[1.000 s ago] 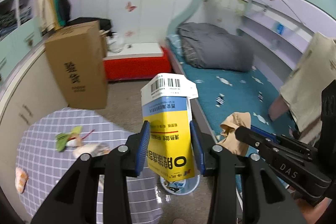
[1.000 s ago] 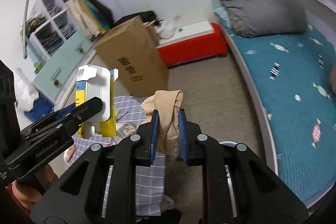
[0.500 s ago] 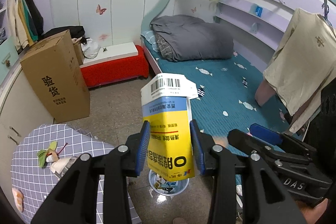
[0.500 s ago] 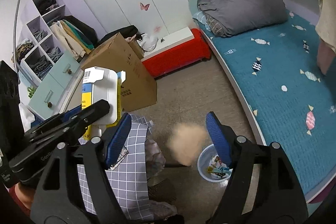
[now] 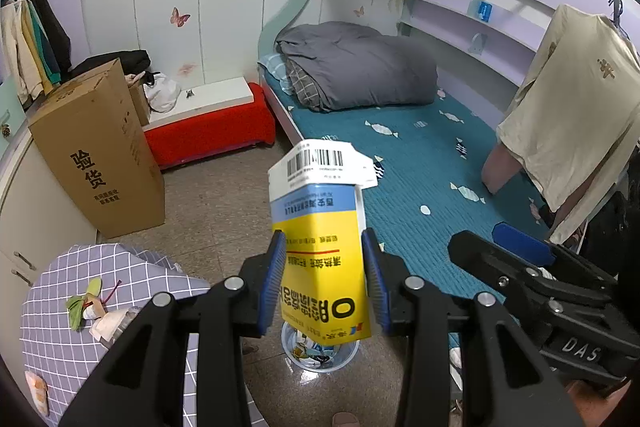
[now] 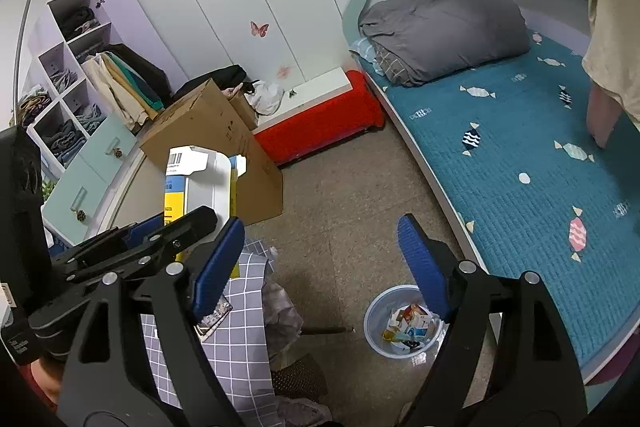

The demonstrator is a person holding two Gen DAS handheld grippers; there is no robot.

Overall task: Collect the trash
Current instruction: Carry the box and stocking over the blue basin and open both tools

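My left gripper [image 5: 323,255] is shut on a yellow, blue and white carton [image 5: 316,227], which it holds up above the floor. Directly under the carton stands a small clear bin [image 5: 290,349] with paper scraps in it. My right gripper [image 6: 320,227] has its jaws opening wide, with nothing between them. The same bin [image 6: 374,331] sits on the floor just below its right finger. In the right wrist view the left gripper [image 6: 172,223] and its carton [image 6: 204,179] show at the left. Green and white scraps [image 5: 86,307] lie on the checked tablecloth [image 5: 60,347].
A tall cardboard box [image 5: 96,155] stands on the floor beside a red bench [image 5: 208,131]. A bed with a teal cover [image 6: 520,155] and a grey duvet [image 6: 440,31] runs along the right. A beige shirt [image 5: 568,115] hangs at the right edge.
The right gripper opened and let go of a beige cloth, which dropped toward the bin and is out of sight now. Both views swung toward the bed. The left gripper still holds the carton.
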